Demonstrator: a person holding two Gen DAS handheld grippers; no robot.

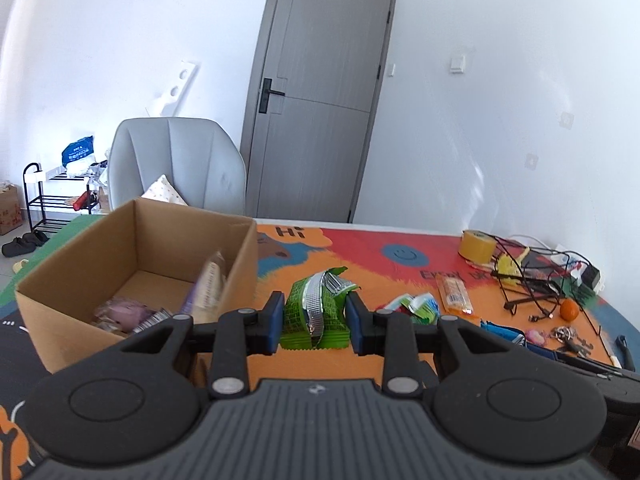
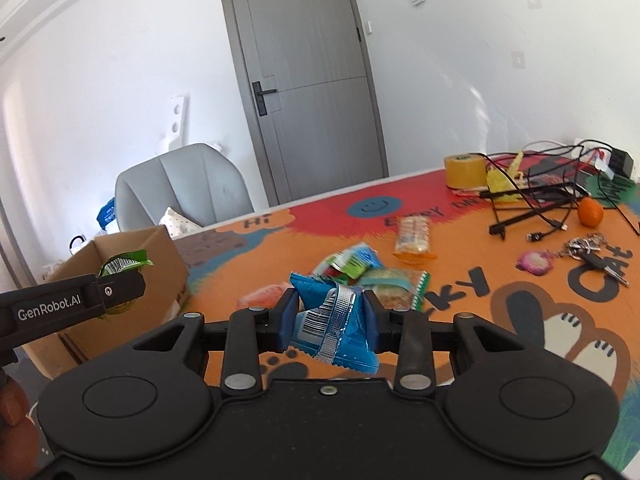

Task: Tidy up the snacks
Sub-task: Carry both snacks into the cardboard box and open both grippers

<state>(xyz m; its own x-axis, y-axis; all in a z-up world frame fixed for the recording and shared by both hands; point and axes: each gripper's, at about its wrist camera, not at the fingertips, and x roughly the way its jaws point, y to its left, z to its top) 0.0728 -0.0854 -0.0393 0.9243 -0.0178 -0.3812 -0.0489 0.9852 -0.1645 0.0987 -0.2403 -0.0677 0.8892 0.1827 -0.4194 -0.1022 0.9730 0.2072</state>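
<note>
Packet (image 1: 210, 286) in cardboard box (image 1: 80, 264) motion-blurred; box contents (image 1: 124, 314) unclear, partly behind left gripper.

Two matte black handheld grippers with blue finger pads

The left gripper (image 1: 314, 322) has a ribbed dark grey housing at the bottom of the frame, two round black knuckles, silver rivets and blue pads (image 1: 274, 320). The right gripper (image 2: 330, 320) looks alike, with a smooth black housing, a centre screw and blue pads (image 2: 289, 320); white "GenRobot.AI" lettering marks the left gripper's arm at left.
</note>
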